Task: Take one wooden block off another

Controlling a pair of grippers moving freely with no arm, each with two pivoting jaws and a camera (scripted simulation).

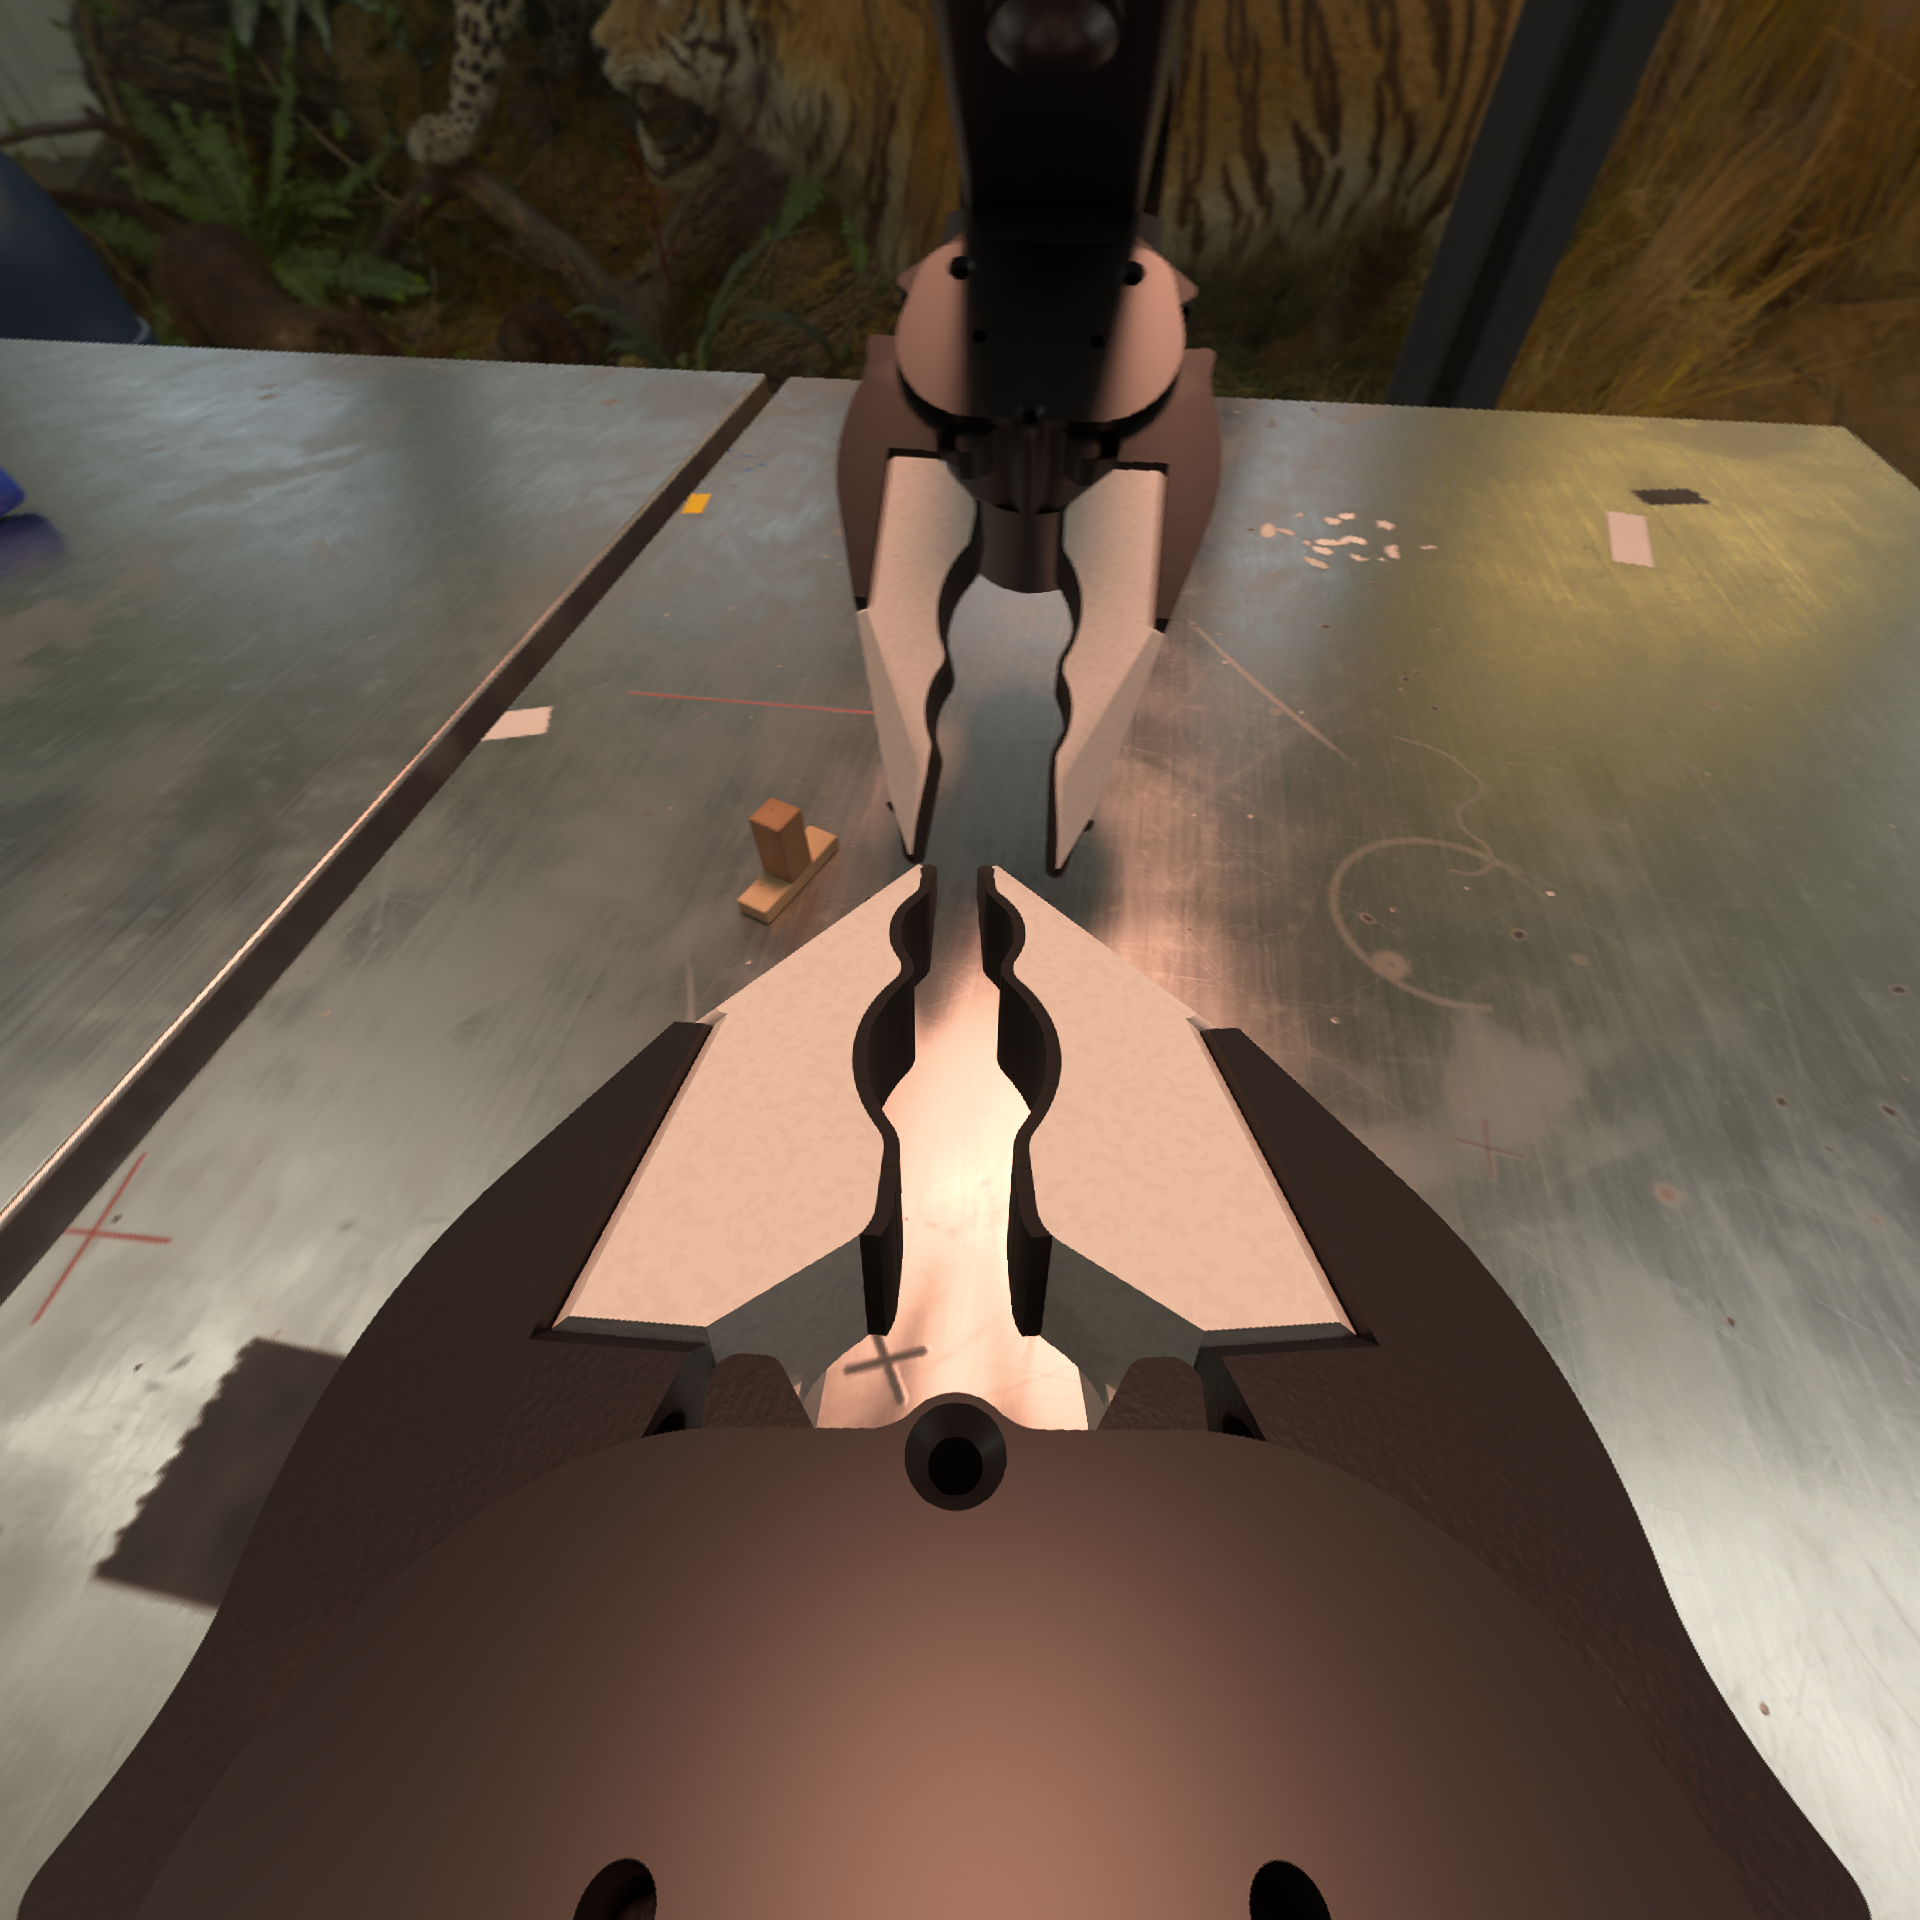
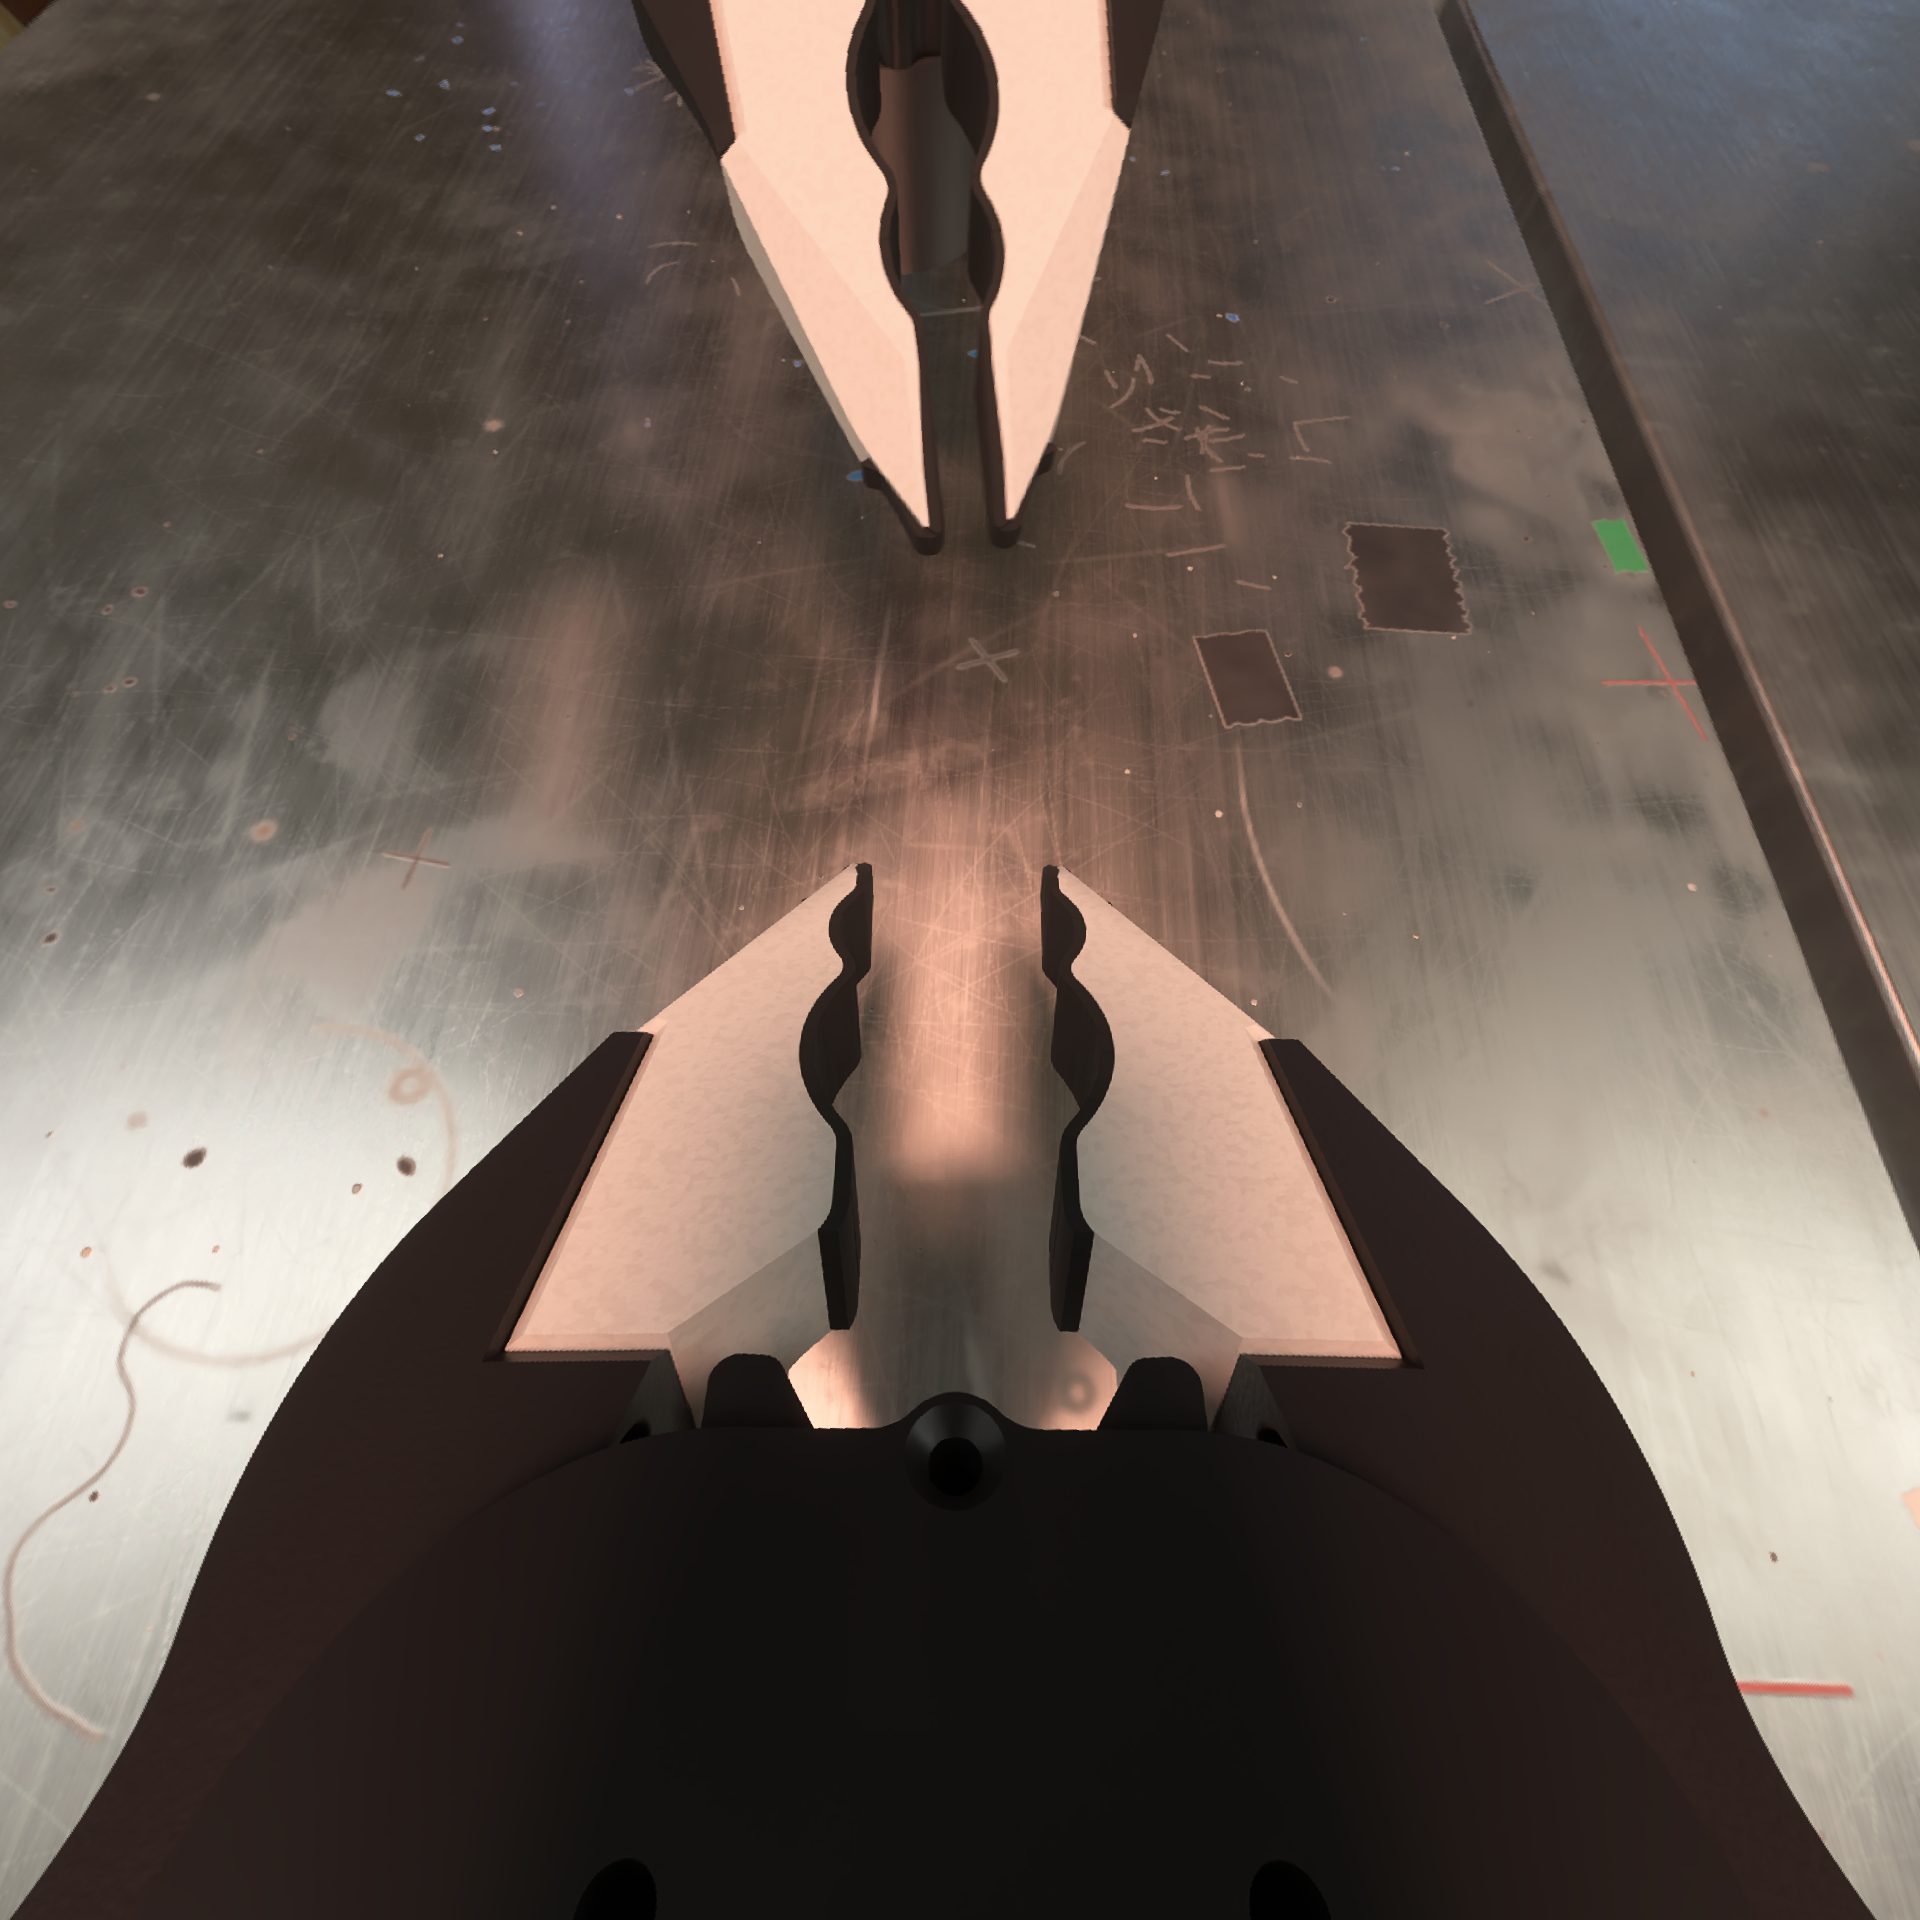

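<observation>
The left gripper [image 1: 956,873] hangs low over a scratched metal surface [image 1: 1558,935], its fingers [image 1: 810,1091] parted only by a narrow gap at the tips and holding nothing; bare metal shows between them. Facing it, tip to tip, the right gripper [image 1: 987,852] points down toward the surface with its own fingers a little wider apart, also empty. The two sets of tips are near each other but do not touch.

The task's things sit just left of that meeting point in the left wrist view: a small upright wooden block [image 1: 781,840] stands on a flat wooden block [image 1: 774,896] that lies on the surface. The stack is just beside the right gripper's fingertips and a little ahead and left of the left gripper's tips, touched by neither.

In the right wrist view the right gripper [image 2: 956,873] has a clear gap between its fingers [image 2: 1153,1143], and the left gripper [image 2: 961,535] appears opposite with its tips close together. The blocks are out of that view. Two dark rectangular patches [image 2: 1403,579], a green tape piece [image 2: 1619,545] and red cross marks [image 2: 1662,683] lie on the surface to its right, beside a seam [image 2: 1683,520] between panels.
</observation>
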